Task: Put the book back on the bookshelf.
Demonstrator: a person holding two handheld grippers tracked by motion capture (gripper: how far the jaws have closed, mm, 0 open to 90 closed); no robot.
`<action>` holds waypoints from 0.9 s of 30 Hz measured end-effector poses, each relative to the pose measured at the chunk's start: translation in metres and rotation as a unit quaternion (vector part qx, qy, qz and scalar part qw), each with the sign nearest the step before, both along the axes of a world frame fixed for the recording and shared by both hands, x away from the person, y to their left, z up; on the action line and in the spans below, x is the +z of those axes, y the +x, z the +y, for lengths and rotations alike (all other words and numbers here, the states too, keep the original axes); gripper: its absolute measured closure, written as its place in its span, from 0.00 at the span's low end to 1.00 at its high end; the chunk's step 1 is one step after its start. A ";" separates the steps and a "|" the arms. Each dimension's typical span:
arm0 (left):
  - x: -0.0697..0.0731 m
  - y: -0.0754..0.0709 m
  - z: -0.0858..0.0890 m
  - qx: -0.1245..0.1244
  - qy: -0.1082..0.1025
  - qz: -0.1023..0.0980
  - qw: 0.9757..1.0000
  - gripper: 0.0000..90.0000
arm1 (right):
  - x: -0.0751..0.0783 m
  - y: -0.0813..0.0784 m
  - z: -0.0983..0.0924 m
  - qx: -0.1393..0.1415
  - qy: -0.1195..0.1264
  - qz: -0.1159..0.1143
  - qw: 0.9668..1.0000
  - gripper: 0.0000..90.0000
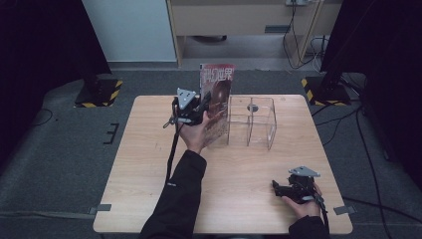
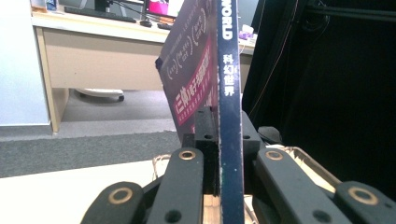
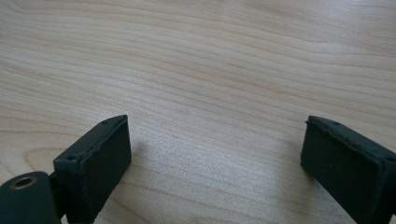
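A magazine [image 1: 218, 94] with a red and white cover stands upright in the left end of a clear plastic rack [image 1: 251, 122] at the table's far middle. My left gripper [image 1: 201, 107] is shut on the magazine's near edge. In the left gripper view the dark blue spine [image 2: 229, 102] rises straight up, pinched between the two black jaws, and the purple cover [image 2: 194, 70] leans off to the left. My right gripper [image 1: 278, 189] rests on the table near the front right corner. Its fingertips [image 3: 100, 163] stand wide apart over bare wood, so it is open with nothing between them.
The wooden table [image 1: 149, 164] has free room at the left and front. The rack's right compartment [image 1: 261, 124] holds nothing. Beyond the table stand a desk [image 1: 244, 20] and two black stands with striped bases [image 1: 97, 92], with cables on the grey floor.
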State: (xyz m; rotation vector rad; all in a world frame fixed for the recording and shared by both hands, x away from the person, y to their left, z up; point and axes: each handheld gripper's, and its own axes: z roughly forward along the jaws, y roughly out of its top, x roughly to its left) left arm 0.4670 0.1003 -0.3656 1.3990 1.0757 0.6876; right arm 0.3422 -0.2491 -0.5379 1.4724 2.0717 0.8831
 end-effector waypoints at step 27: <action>-0.035 -0.011 -0.001 -0.007 0.005 -0.004 1.000 0.93 | 0.000 0.000 0.000 0.001 0.000 0.000 1.000 0.10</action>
